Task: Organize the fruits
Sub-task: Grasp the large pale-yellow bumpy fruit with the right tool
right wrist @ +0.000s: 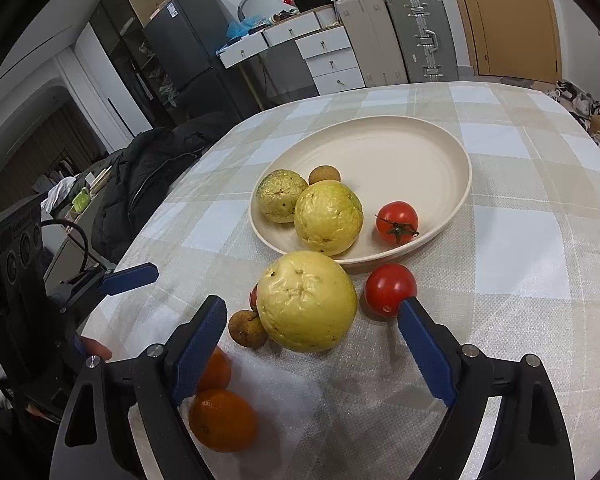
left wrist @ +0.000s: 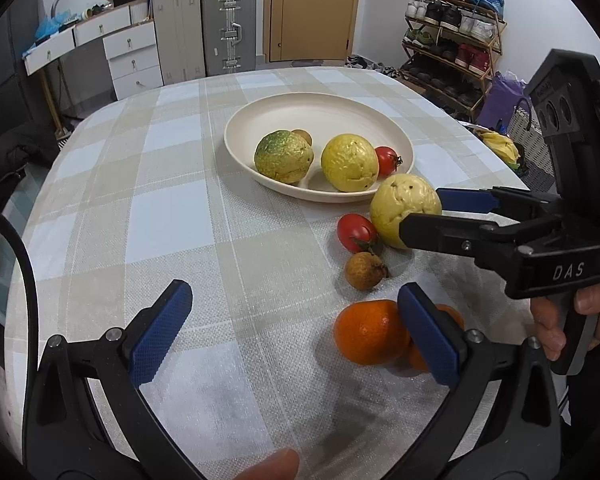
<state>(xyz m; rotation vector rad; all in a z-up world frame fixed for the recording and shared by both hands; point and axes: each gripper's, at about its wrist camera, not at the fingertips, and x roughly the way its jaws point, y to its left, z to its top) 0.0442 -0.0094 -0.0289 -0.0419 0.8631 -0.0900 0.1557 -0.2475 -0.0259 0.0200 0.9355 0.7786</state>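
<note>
A pale yellow guava [right wrist: 306,300] rests on the checked tablecloth just in front of the cream plate [right wrist: 460,152]. My right gripper [right wrist: 312,304] straddles it, open, with a gap on each side of the fruit. In the left wrist view the same guava [left wrist: 400,208] sits between the right gripper's fingers [left wrist: 464,200]. The plate [left wrist: 236,128] holds two guavas, a tomato and a longan. My left gripper [left wrist: 296,332] hovers open over the cloth, gripping nothing, with an orange [left wrist: 366,332] beside its right finger. A tomato [left wrist: 356,232] and a longan [left wrist: 364,276] lie close by.
A second orange [right wrist: 216,368] and another tomato [right wrist: 390,288] lie near the guava. A black jacket [right wrist: 152,184] hangs off the table's left side. Bananas [left wrist: 500,146] sit beyond the right edge. Suitcases, drawers and a shoe rack stand behind the table.
</note>
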